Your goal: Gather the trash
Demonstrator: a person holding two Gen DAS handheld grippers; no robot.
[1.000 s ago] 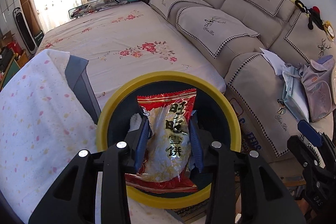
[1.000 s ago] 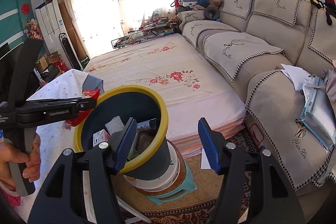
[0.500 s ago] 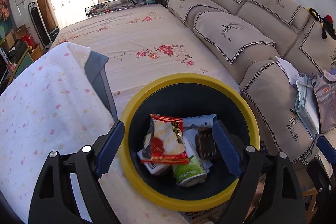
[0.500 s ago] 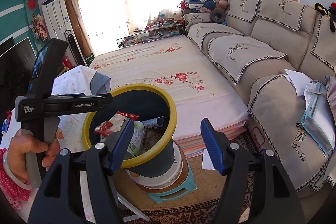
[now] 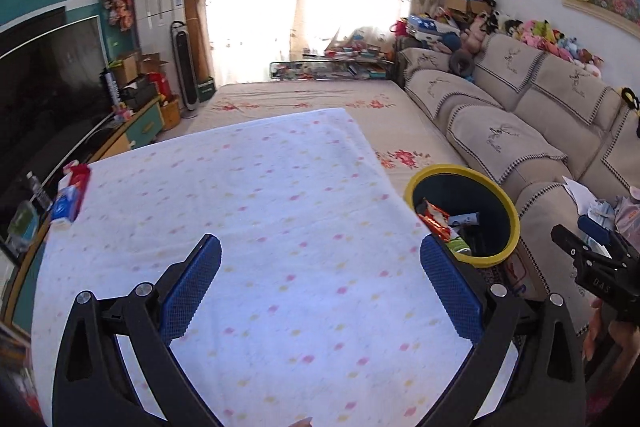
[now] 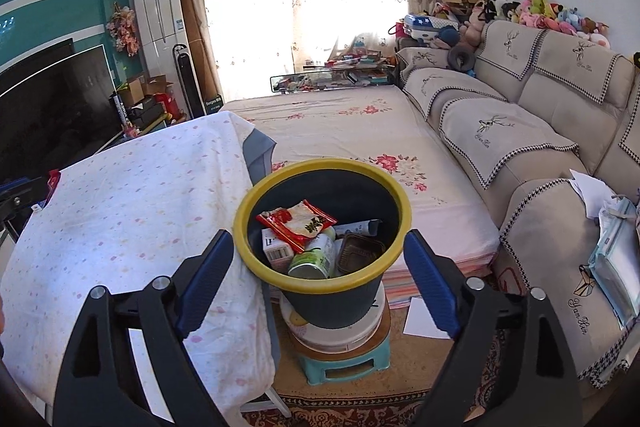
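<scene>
Trash bin (image 6: 322,279) first: dark blue with a yellow rim, it sits centre frame in my right wrist view, stacked on a white tub (image 6: 340,331) that rests on a small teal stool (image 6: 346,367); in my left wrist view the bin (image 5: 505,203) shows at right of centre, just beside the cloth's edge. Inside it I see a red and white snack wrapper (image 6: 297,222) lying on top, a green can (image 6: 314,259) below it, a small white carton (image 6: 276,250) to the left and a brown plastic tray (image 6: 360,254) to the right; all of it is down in the bin. My left gripper (image 5: 320,281) is released, its blue pads spread wide and empty over the white cloth-covered surface (image 5: 248,211), lower middle of the frame; my right gripper (image 6: 319,277) is likewise released and holds nothing, its pads framing the bin from either side in the picture without touching it. At the far left edge of the surface lies a red and blue packet (image 5: 72,197); a floral bed (image 6: 348,131) and a beige sofa (image 6: 532,115) fill the right half of both views.
</scene>
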